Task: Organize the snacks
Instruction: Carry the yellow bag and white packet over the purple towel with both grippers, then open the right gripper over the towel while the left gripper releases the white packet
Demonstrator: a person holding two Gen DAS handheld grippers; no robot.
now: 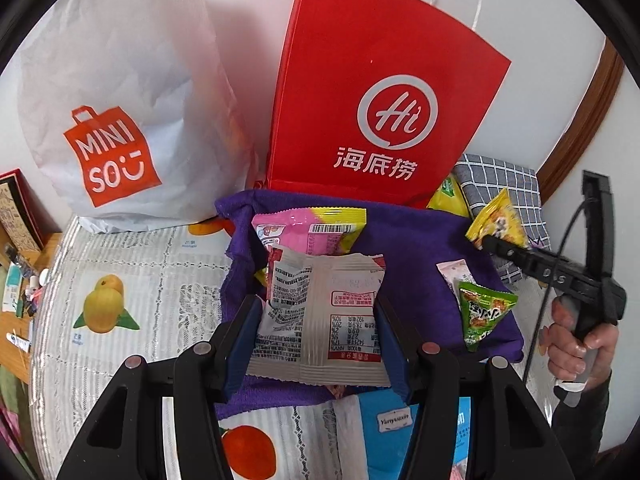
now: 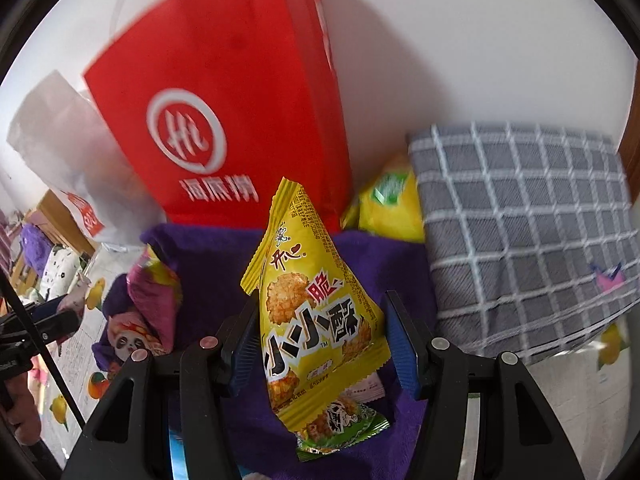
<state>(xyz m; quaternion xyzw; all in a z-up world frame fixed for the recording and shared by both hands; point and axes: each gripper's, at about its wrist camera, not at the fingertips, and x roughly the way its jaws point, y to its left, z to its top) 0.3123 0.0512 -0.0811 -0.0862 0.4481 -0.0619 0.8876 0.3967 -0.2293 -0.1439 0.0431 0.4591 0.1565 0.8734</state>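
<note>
Presently, left gripper [image 1: 316, 334]: blue pads pinching a silver-white snack packet [image 1: 320, 320] by its two side edges, printed back upward, held over the purple cloth [image 1: 416, 240]; right gripper [image 2: 322, 346]: pads pinching a yellow triangular snack packet [image 2: 316, 312], point upward, over the same cloth; pink-and-yellow packet [image 1: 310, 230] lying on the cloth just beyond the silver-white one; green packet [image 1: 482, 314] on the cloth's right part, a small pale pink sachet [image 1: 454, 272] touching it; red paper bag [image 1: 384, 92] upright at the far edge of the cloth; white shopping bag [image 1: 120, 92] to its left; grey checked cloth [image 2: 520, 220] at far right, a yellow-green pouch [image 2: 390, 204] beside it; fruit-print table cover [image 1: 120, 280] beneath all.
</note>
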